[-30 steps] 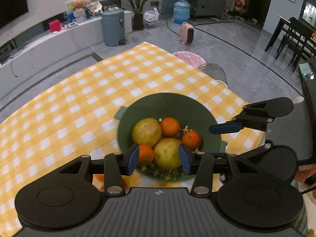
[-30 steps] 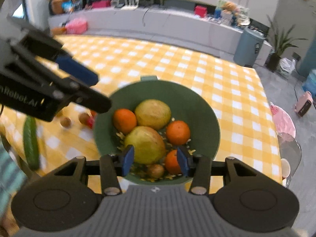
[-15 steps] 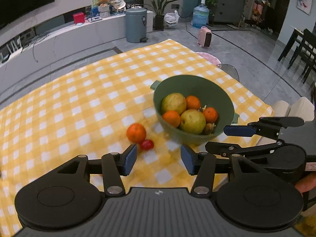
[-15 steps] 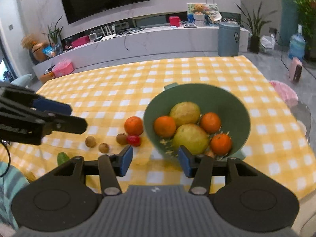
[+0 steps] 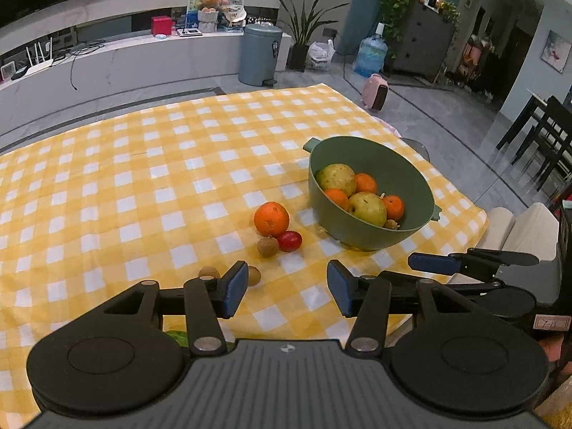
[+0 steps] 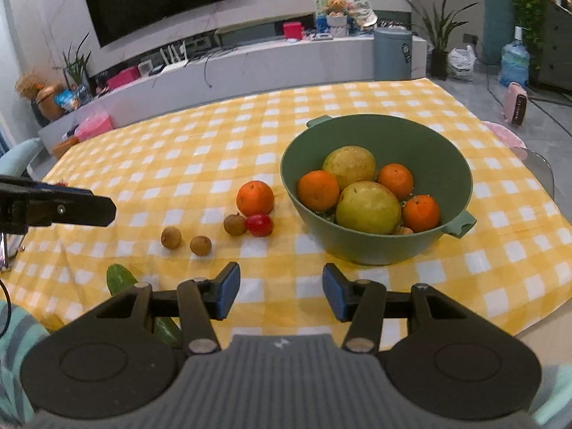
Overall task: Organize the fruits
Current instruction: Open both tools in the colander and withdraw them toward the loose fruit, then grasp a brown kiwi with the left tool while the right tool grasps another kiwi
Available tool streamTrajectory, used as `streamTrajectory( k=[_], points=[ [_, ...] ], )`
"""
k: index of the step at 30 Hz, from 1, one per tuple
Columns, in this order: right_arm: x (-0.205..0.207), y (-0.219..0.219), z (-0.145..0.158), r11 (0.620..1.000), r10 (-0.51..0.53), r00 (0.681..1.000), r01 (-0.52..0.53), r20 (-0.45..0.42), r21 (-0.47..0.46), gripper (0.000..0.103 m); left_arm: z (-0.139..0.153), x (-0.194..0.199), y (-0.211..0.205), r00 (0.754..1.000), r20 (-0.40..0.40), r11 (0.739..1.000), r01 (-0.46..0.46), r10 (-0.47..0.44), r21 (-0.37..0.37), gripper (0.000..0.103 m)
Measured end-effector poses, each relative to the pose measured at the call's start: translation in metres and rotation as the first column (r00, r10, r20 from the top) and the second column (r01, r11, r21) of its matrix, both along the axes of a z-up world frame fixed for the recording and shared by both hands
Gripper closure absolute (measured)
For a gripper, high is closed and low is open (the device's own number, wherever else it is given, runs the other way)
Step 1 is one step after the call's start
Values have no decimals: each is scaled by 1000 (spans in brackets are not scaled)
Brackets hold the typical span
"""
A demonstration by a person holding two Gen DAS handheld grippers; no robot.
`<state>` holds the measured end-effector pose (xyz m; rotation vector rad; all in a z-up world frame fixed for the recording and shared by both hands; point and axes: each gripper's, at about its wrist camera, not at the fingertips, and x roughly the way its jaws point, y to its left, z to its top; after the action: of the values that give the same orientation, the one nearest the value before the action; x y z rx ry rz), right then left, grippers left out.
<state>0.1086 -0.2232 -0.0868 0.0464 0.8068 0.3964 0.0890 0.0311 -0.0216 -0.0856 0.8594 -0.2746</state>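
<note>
We list two matching units: left gripper [image 5: 287, 292] and right gripper [image 6: 280, 294], each with black linkage arms, blue pads, silver screws, ribbed grey housing.

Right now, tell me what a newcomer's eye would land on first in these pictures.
First, the green bowl on the yellow checked tablecloth, heaped with oranges and two big yellow-green pears. Next, the loose fruit on the cloth to its left: one orange, a red fruit and three small brown fruits, with a cucumber near the table's front edge. In the foreground, each hand-held gripper stands open and empty, left and right.
</note>
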Motion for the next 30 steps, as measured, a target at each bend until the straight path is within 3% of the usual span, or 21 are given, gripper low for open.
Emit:
streamTrajectory(
  k=[4,8,13,23,30],
  points=[
    [-4,9,-6,1000,3,1000,-3,29,-8,55,-10,0,4,1000,15,1000,-2,2,5,43],
    [-3,16,-10,1000,13,999,-13,42,-14,65,-20,5,2,999,25,1000,21,-21,4,45],
    [5,24,-18,999,36,999,-36,29,-8,72,-35,15,-3,999,0,997,38,-38,73,46],
    [27,54,-34,990,138,990,-137,21,-10,80,-65,39,27,992,-94,993,-75,84,94,55],
    [43,82,-49,977,213,977,-213,9,-15,81,-82,52,36,988,-120,993,-87,95,74,63]
  ],
)
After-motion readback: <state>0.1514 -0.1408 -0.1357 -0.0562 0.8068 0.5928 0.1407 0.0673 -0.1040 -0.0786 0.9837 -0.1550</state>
